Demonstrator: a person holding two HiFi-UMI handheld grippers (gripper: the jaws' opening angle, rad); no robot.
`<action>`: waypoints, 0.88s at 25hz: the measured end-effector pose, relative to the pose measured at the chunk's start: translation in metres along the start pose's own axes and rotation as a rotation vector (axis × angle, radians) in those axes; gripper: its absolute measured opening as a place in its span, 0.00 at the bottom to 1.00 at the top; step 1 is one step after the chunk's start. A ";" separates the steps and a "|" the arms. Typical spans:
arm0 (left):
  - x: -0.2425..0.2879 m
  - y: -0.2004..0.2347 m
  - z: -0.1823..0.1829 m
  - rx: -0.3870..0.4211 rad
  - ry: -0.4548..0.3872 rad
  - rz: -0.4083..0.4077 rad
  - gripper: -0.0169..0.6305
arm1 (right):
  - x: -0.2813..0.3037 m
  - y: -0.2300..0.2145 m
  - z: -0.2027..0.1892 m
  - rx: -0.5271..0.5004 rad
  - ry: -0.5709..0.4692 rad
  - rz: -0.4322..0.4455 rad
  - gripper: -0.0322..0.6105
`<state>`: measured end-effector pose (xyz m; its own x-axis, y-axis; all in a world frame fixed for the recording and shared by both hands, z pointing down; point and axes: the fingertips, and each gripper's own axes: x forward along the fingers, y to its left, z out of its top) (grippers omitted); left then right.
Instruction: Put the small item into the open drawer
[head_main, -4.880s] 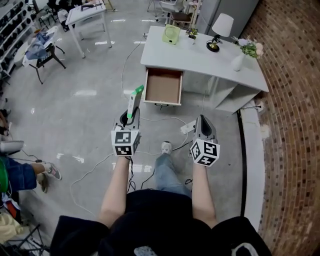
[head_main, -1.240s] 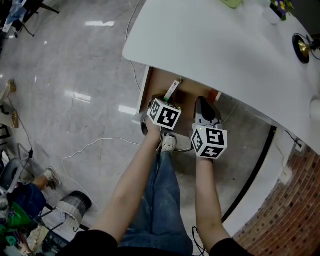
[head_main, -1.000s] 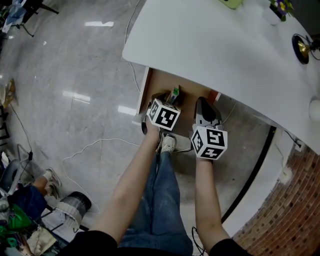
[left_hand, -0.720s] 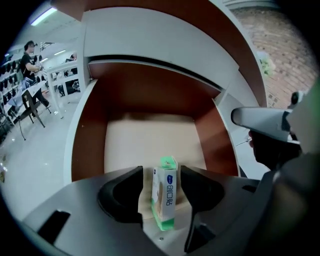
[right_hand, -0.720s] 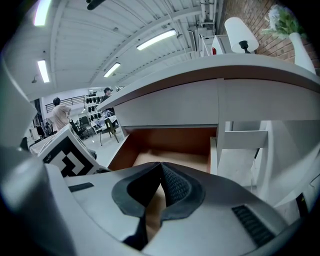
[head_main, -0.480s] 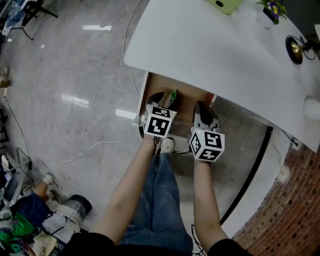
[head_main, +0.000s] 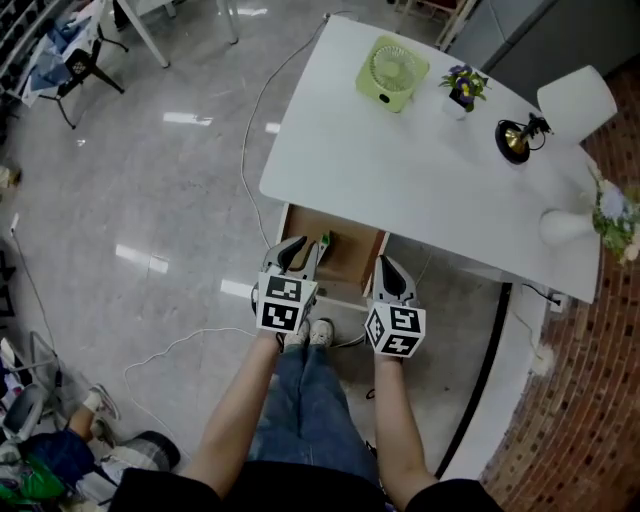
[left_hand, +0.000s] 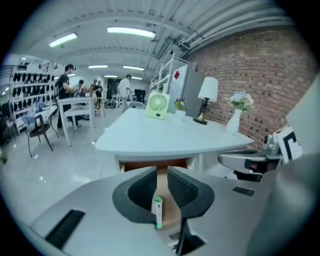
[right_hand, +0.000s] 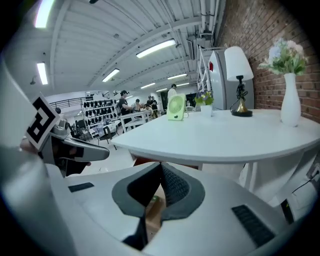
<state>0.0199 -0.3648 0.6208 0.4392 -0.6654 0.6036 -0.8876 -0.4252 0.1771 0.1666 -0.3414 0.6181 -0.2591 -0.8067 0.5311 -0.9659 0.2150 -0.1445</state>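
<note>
The small item (head_main: 324, 243), a white stick with a green end, lies inside the open wooden drawer (head_main: 352, 260) under the white desk (head_main: 400, 170). My left gripper (head_main: 297, 248) hovers over the drawer's left front. Its jaws are closing with a narrow gap left, and the pads are not on the item. In the left gripper view the small item (left_hand: 157, 210) shows through that gap, down in the drawer (left_hand: 132, 166). My right gripper (head_main: 385, 268) is shut and empty at the drawer's right front. In its own view the right gripper (right_hand: 160, 167) has its tips together.
On the desk stand a green fan (head_main: 392, 70), a small potted plant (head_main: 460, 85), a lamp (head_main: 545, 110) and a white vase (head_main: 565, 225). Cables (head_main: 190, 340) trail over the grey floor. A brick wall (head_main: 590, 400) runs along the right. My shoes (head_main: 310, 332) are below the drawer front.
The left gripper let go of the small item, which now lies in the drawer. Both grippers drew back toward the drawer front, and the head view now takes in the whole desk.
</note>
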 end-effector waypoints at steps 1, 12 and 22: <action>-0.012 -0.004 0.016 0.038 -0.025 0.000 0.14 | -0.010 -0.001 0.014 -0.002 -0.021 -0.003 0.05; -0.127 -0.046 0.167 0.161 -0.349 -0.049 0.07 | -0.120 0.000 0.148 -0.028 -0.285 -0.024 0.05; -0.176 -0.061 0.219 0.209 -0.482 -0.045 0.06 | -0.175 -0.012 0.207 -0.062 -0.447 -0.075 0.05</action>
<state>0.0271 -0.3567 0.3334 0.5335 -0.8298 0.1638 -0.8416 -0.5400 0.0060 0.2245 -0.3165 0.3542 -0.1756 -0.9766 0.1241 -0.9837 0.1690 -0.0620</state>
